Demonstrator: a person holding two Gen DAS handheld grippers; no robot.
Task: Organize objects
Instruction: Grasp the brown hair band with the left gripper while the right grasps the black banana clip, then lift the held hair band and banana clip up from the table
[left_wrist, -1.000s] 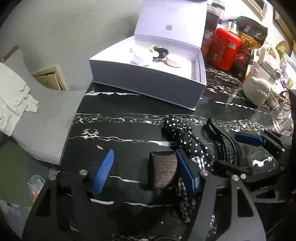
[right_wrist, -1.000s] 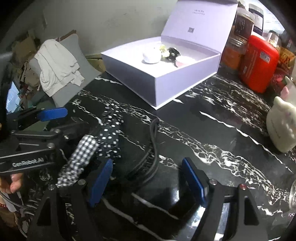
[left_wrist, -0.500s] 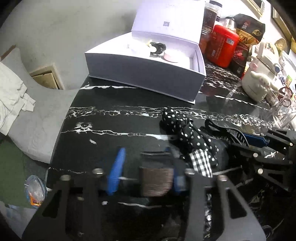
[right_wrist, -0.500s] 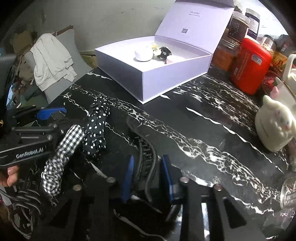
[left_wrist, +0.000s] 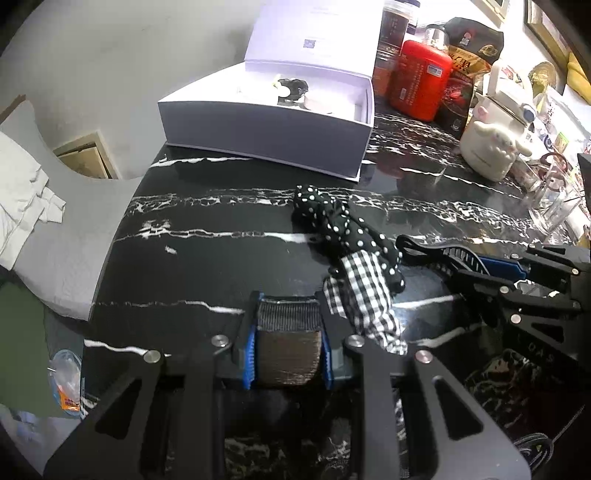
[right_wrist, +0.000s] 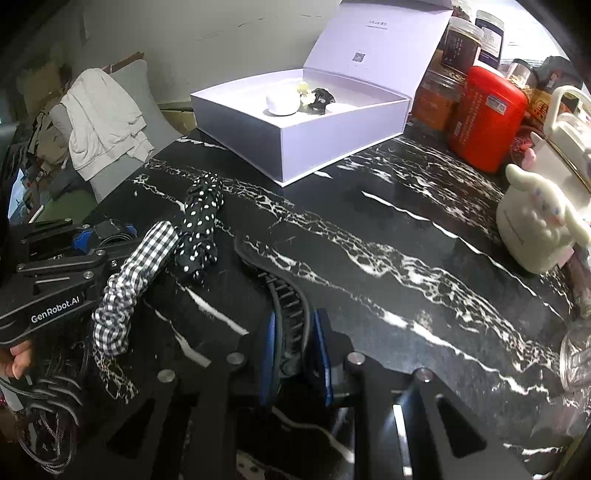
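**Both grippers clamped, box waits up ahead**

Black marble tabletop (left_wrist: 192, 258) w/ white veins fills the left wrist view, grey wall behind. Left gripper (left_wrist: 288, 354) has just been closing and now pinches a brown ribbed hair clip (left_wrist: 288, 332) between its blue pads, squeezed from both sides. Just right of it lies the checked scrunchie (left_wrist: 362, 295), touching the polka-dot scrunchie (left_wrist: 340, 229) beyond. Open white box (left_wrist: 266, 129) sits straight ahead at the far table edge, lid up, a few small items already inside. Red canister (left_wrist: 417, 85) and a white character jug (left_wrist: 491, 147) stand to the box's right.

Right wrist view: same tabletop, chair w/ white clothes (right_wrist: 99, 122) off to the left. Right gripper (right_wrist: 293, 354) has just been closing too; it's clenched on the black toothed hair claw (right_wrist: 288, 295), whose long axis runs away from the jaws, curving up-left. Box lies ahead and slightly left here, well apart from the claw.

Judgement: both grabs look done; next comes lift & carry forward to the box. Left hand looks to have the more direct line; the claw's free end sticks out ahead of the jaws, so it'll need clearance over the near wall.
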